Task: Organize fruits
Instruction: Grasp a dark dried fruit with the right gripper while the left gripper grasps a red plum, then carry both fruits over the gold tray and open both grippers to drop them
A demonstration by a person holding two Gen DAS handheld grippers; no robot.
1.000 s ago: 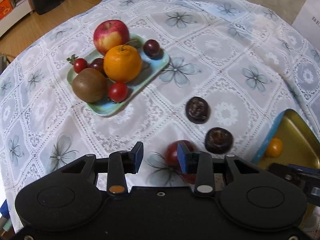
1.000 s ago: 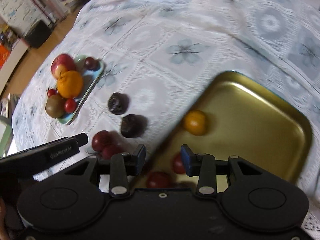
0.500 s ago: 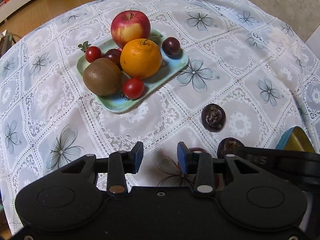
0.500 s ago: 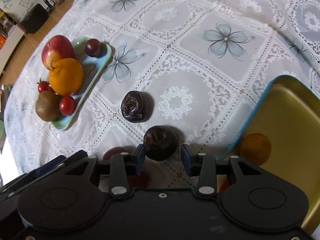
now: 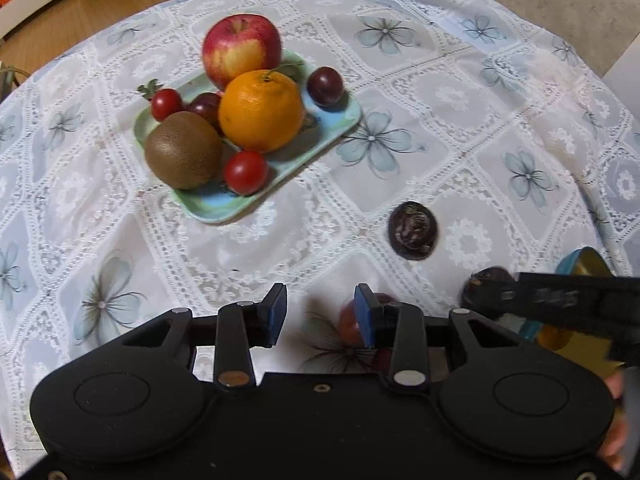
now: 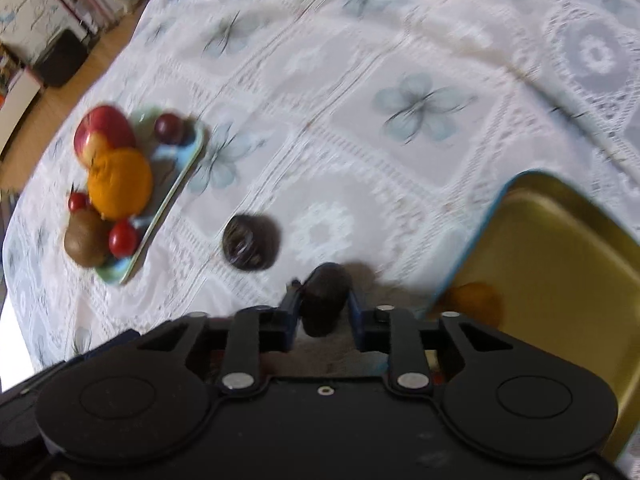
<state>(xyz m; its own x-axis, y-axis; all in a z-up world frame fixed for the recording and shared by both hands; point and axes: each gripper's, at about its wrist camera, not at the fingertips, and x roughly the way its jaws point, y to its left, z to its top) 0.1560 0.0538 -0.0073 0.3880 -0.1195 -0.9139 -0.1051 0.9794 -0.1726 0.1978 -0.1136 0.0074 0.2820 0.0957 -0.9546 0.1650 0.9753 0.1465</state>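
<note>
Right gripper (image 6: pixel 323 312) pinches a blurred dark fruit (image 6: pixel 326 294); spread left gripper (image 5: pixel 321 314) half-hides a red fruit (image 5: pixel 350 320).

Your desk (image 5: pixel 460 128) wears a white lace cloth with pale blue-grey flowers. The light blue-green tray (image 5: pixel 340 120) carries a red-yellow apple (image 5: pixel 240 48), an orange (image 5: pixel 260 110), a brown kiwi (image 5: pixel 184 156), red tomatoes (image 5: pixel 245 172) and dark purple plums (image 5: pixel 325 86). The other tray (image 6: pixel 560 248) is gold inside, blue-rimmed. The loose fruit (image 5: pixel 412 230) is dark brown. Your grippers (image 5: pixel 320 316) are black, blue pads (image 5: pixel 276 312).
</note>
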